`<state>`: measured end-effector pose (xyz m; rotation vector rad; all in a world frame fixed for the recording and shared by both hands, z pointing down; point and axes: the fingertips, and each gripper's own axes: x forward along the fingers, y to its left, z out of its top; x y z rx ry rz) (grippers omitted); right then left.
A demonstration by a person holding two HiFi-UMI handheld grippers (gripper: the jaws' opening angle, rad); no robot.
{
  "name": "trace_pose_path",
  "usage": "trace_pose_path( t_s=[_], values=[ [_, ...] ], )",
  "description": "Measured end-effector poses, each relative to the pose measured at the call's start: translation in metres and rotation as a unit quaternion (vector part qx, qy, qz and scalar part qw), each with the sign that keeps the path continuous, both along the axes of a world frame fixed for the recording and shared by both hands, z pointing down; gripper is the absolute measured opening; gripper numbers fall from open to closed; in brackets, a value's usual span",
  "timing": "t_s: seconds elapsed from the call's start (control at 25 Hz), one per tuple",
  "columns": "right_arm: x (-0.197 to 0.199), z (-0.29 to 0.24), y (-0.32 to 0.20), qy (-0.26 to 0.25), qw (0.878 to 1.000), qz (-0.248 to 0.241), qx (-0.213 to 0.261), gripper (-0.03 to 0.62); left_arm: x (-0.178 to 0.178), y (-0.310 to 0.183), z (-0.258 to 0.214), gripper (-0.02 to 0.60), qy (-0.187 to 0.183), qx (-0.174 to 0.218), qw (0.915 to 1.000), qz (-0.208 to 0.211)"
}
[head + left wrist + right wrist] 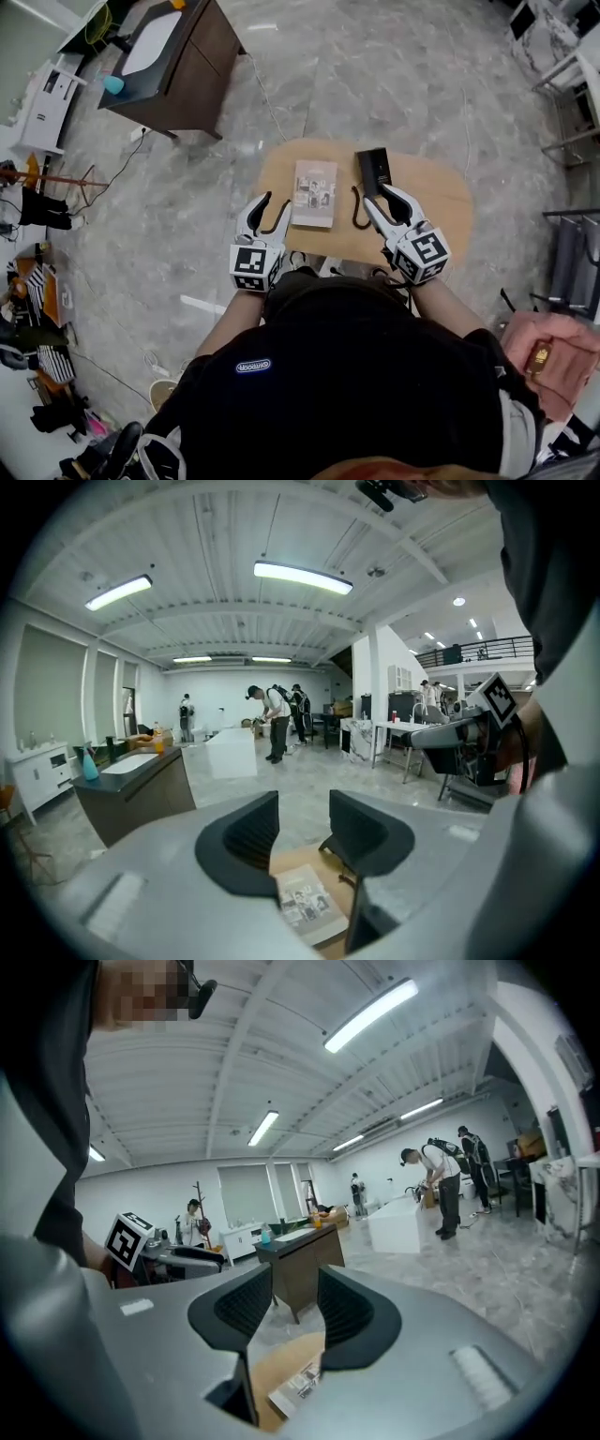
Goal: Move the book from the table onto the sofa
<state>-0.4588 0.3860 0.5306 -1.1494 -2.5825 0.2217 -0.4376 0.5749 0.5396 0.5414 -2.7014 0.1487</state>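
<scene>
Dark clothing (356, 375) on my own torso fills the bottom of the head view. Just above it, both claws are held out over the near edge of the table (450, 202).

Left claw (275, 208): jaws partly apart, nothing between them. Right claw (373, 202): also partly apart and empty. Each claw's own view shows a clear gap, with floor and tabletop visible through it.

Book (315, 193): lies flat, cover up, on the table at the centre of the head view. It sits between the two claws and touches neither. A dark flat object (374, 169) lies just beside it to the right, close ahead of the right claw.

Sofa: not identified with certainty. A pink padded piece (553, 352) at the lower right edge may be it; I cannot confirm.

Risks noted:
1. The book is thin and lies flat. Jaws coming in level could slide over the cover or shove it toward the far rim instead of taking it.
2. The jaw gaps look modest. A bite on the cover alone would let the pages fall open on the lift.
3. The right claw is nearer the dark object than the book, so the wrong item could be knocked or picked up.
4. Both claws closing on one small book from either side could foul each other.
</scene>
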Motion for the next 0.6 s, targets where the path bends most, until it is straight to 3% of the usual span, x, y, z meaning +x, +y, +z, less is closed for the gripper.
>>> trace_pose_path(
  t_s=[0.24,0.6],
  values=[
    [-0.011,0.036,0.050,0.021,0.999,0.042,0.018,0.183,-0.022,0.037,0.051,0.175,0.038,-0.013,0.9972,0.062],
    [-0.004,0.080,0.077,0.047,0.996,0.066,0.042,0.183,-0.036,0.042,0.086,0.175,0.066,-0.020,0.9917,0.109]
  ],
)
